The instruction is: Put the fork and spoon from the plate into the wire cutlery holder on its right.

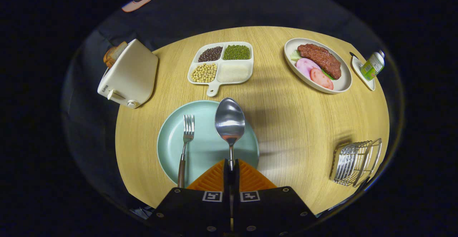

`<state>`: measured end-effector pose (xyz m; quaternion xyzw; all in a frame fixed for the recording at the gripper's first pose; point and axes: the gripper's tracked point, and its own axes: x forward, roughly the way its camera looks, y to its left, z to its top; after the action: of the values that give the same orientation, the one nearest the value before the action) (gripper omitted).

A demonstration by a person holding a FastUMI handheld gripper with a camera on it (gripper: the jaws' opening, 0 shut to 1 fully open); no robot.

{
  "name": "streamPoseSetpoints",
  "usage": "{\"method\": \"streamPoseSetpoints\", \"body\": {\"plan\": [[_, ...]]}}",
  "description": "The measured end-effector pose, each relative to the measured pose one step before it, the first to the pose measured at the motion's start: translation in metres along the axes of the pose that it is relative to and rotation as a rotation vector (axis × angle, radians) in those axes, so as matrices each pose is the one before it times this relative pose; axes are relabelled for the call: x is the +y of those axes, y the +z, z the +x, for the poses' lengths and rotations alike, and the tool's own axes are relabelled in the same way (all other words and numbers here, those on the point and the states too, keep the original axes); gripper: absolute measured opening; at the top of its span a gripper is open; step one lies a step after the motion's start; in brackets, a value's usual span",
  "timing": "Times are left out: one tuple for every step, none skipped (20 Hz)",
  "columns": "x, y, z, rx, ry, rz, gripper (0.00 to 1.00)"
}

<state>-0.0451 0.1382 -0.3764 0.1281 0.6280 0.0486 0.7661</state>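
My gripper (231, 165) is shut on the handle of a steel spoon (229, 122), whose bowl juts forward above the pale green plate (168, 144). A fork (185, 142) with a brown handle lies on the plate's left half, left of my fingers, tines pointing away. The wire cutlery holder (356, 162) stands on the wooden table to the right of the plate, well apart from my fingers.
Beyond the plate sits a white divided dish (222, 64) of beans and grains. A cream toaster (129, 74) with bread is at the far left. An oval plate (343, 83) of meat and a small dish (359, 70) with a bottle (373, 65) stand at the far right.
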Motion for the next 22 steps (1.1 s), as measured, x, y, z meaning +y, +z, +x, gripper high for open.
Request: {"method": "streamPoseSetpoints", "body": {"plan": [[-0.00819, -0.00091, -0.00992, -0.01567, -0.00521, 0.00038, 0.04], [-0.00859, -0.00095, -0.0106, -0.00904, -0.00261, 0.00077, 0.04], [-0.00898, -0.00333, -0.01053, -0.00358, -0.00094, 0.01155, 0.04], [-0.00997, -0.00272, -0.00873, -0.00144, -0.00384, 0.01114, 0.04], [-0.01101, -0.00266, -0.01094, -0.00996, -0.0098, 0.01398, 0.04], [-0.01251, -0.00001, -0.00759, -0.00899, -0.01494, 0.0073, 0.04], [-0.01429, -0.00179, -0.00779, -0.00743, -0.01515, 0.01456, 0.04], [-0.01381, -0.0016, -0.00728, -0.00325, -0.00869, 0.01922, 0.04], [-0.01286, -0.00199, -0.0046, -0.00265, -0.01009, 0.02039, 0.04], [-0.0146, -0.00179, -0.00395, -0.00156, -0.01599, 0.01446, 0.04], [-0.0171, -0.00131, -0.0029, -0.00053, -0.02053, 0.01259, 0.04], [-0.01616, -0.00283, -0.00315, 0.00373, -0.0189, 0.01113, 0.04], [-0.01536, -0.00336, -0.00323, 0.00718, -0.01573, 0.015, 0.04], [-0.01319, -0.00195, -0.00149, 0.00897, -0.01176, 0.01248, 0.04], [-0.01205, -0.00321, -0.00037, 0.00829, -0.01006, 0.01171, 0.04], [-0.00943, -0.00081, 0.00049, 0.00643, -0.00728, 0.00628, 0.04], [-0.00725, -0.00529, 0.00214, 0.00802, -0.00585, -0.00089, 0.04], [-0.00589, -0.00215, 0.00147, 0.00669, -0.00686, -0.00142, 0.04], [-0.00645, -0.00154, 0.00201, 0.00744, -0.00446, -0.00688, 0.04], [-0.00367, -0.00098, 0.00192, 0.00872, -0.00438, -0.00888, 0.04], [-0.00273, -0.00197, 0.00088, 0.0095, -0.00081, -0.01861, 0.04], [-0.00379, -0.00013, 0.00144, 0.00419, -0.00312, -0.01567, 0.04]]}}
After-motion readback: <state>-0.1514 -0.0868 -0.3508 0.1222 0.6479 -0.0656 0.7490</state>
